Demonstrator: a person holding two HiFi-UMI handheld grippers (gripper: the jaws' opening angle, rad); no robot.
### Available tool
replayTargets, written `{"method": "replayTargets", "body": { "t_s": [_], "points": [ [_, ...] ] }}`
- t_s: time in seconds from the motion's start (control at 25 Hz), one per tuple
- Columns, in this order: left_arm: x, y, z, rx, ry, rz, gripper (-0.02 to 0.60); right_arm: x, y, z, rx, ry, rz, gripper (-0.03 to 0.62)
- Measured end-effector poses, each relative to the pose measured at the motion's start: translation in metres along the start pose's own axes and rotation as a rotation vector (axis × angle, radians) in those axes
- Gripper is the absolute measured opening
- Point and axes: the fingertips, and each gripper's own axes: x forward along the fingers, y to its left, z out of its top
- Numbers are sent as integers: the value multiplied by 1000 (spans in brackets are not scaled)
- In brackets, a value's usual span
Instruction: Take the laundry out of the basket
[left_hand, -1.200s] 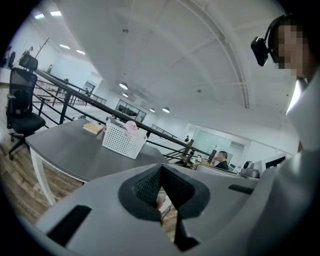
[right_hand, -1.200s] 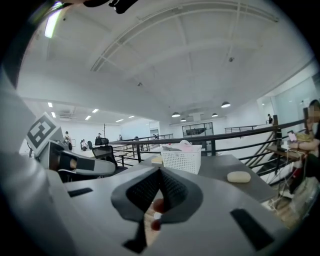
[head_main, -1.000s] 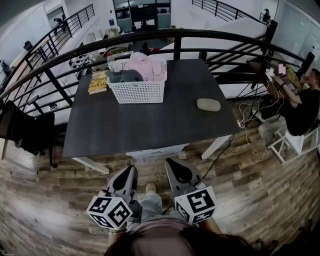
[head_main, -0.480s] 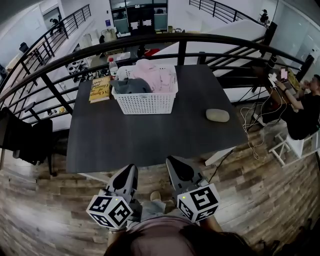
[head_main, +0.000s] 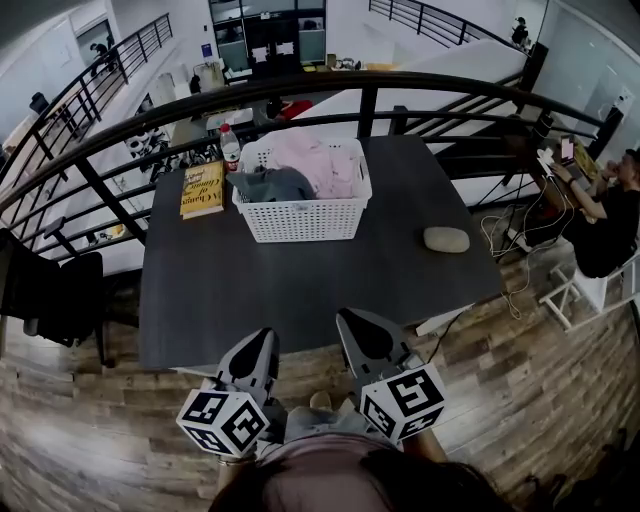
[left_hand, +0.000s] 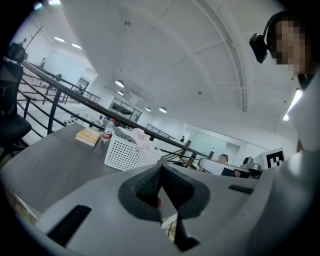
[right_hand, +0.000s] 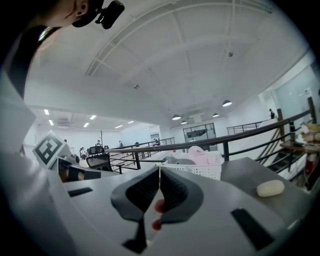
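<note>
Nearest to the person, the left gripper (head_main: 262, 340) and the right gripper (head_main: 352, 322) are side by side at the near edge of the dark table (head_main: 300, 285), both pointing toward its far side. On each gripper the two jaws are pressed together at the tips, and nothing is held between them.

Farther on, toward the right side of the table, a pale oval object (head_main: 446, 239) lies alone.

At the far part of the table stands the white laundry basket (head_main: 300, 217), well apart from both grippers. Inside it are a grey garment (head_main: 270, 184) on the left and a pink garment (head_main: 322, 163) on the right, heaped up to the rim. Just beside the basket, on its left, lies a yellow book (head_main: 203, 189), and a plastic bottle (head_main: 230, 147) stands near the basket's far left corner.

Behind the table runs a black railing (head_main: 300, 88). A person (head_main: 612, 215) sits to the right, beyond the table.
</note>
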Motion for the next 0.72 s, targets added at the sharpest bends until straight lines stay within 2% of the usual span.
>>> {"method": "replayTargets", "body": {
  "t_s": [0.36, 0.72],
  "points": [
    [3, 16, -9, -24, 28, 3, -2, 11, -2, -9, 4, 26, -14, 17],
    [10, 29, -3, -30, 13, 15, -2, 28, -9, -7, -11, 29, 2, 18]
  ]
}}
